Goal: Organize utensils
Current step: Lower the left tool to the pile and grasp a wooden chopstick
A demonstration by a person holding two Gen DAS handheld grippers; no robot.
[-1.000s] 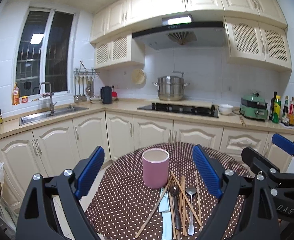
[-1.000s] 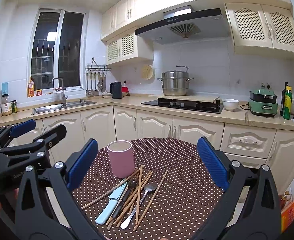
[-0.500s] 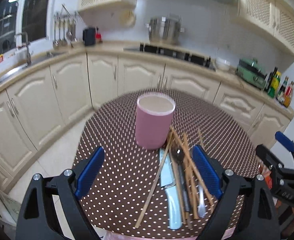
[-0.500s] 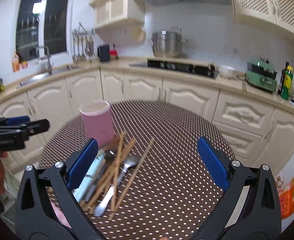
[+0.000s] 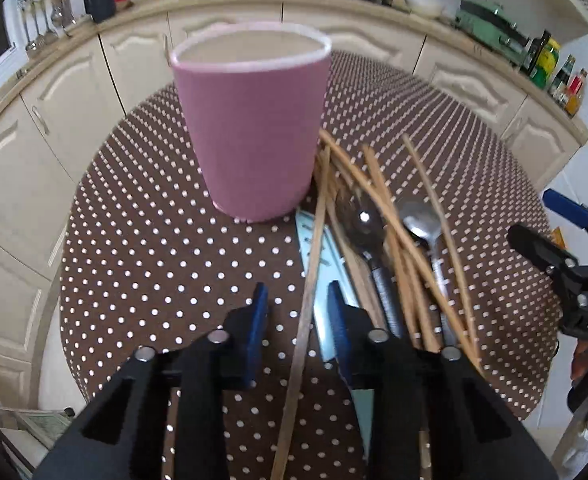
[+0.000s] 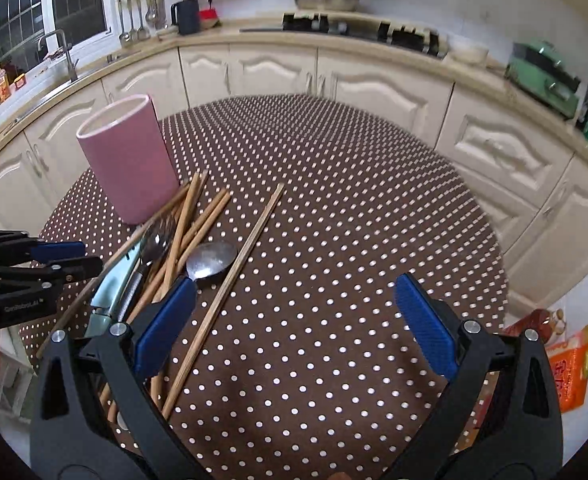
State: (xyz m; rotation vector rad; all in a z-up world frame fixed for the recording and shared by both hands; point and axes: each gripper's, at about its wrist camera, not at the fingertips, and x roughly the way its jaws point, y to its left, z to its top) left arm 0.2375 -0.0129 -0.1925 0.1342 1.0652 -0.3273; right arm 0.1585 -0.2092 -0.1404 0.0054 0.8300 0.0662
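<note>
Left wrist view: left tongs (image 5: 298,312) narrowed around chopstick (image 5: 312,248), not clamped; right tongs (image 6: 294,320) apart; cup (image 5: 253,136) apparently empty, all utensils on worktop (image 5: 141,248).

Black frames, blue-padded fingers (image 6: 426,322), silver screws

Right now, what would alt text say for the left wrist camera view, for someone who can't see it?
The left gripper hangs low over a brown polka-dot table, its blue fingers narrowed around one wooden chopstick without visibly touching it. Ahead stands an upright pink cup, with chopsticks, two spoons and a pale blue knife heaped beside it.
</note>
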